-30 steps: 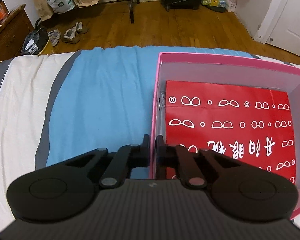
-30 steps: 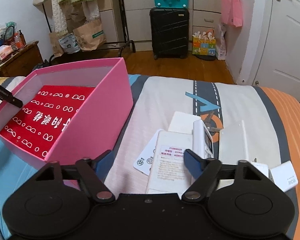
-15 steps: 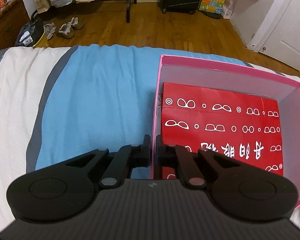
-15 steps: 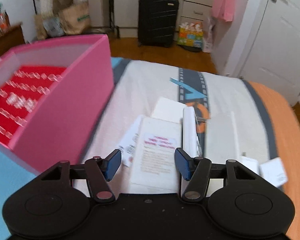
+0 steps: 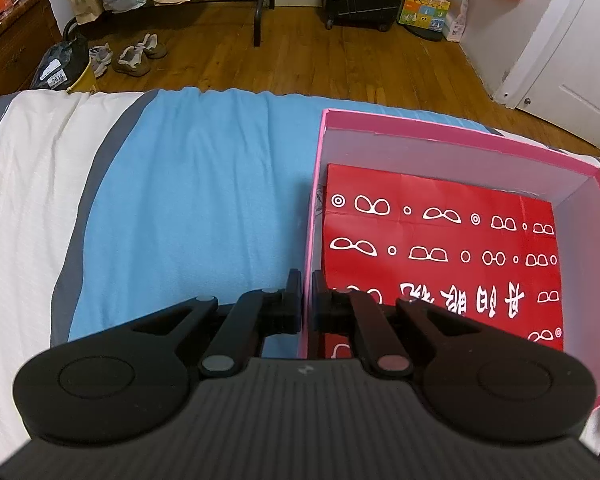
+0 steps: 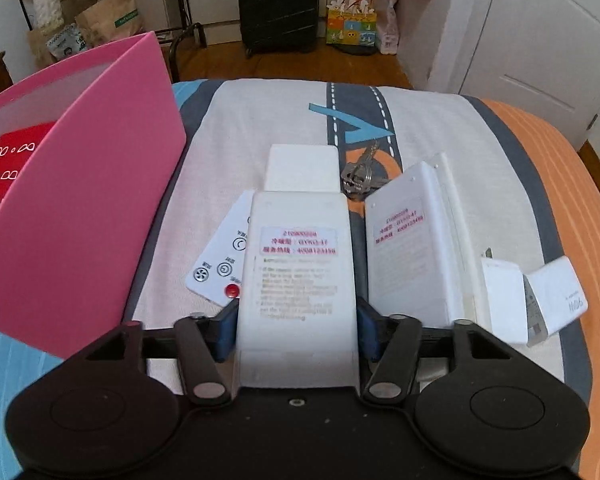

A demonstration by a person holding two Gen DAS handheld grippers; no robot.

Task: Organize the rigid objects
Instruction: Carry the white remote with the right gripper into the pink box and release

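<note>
Your left tongs [image 5: 307, 296] were clenched on the near wall of the pink box [image 5: 440, 120], steadying it on the bed [image 5: 180, 200]. Your right tongs [image 6: 296, 330] straddled the nearest white remote [image 6: 298, 264], blue pads at its two long edges, but whether they had pinched it or only bracketed it I could not tell.

The remote looked smooth and long, so a grip this near its end could have let it droop or slip on the lift. It also overlapped a thin card [image 6: 220, 256], which might have dragged along.

Only the right view showed the other remote [image 6: 412, 248], the keys [image 6: 358, 178] and the chargers [image 6: 556, 296]. Only the left view showed the red bag [image 5: 440, 248] across the box's floor.
</note>
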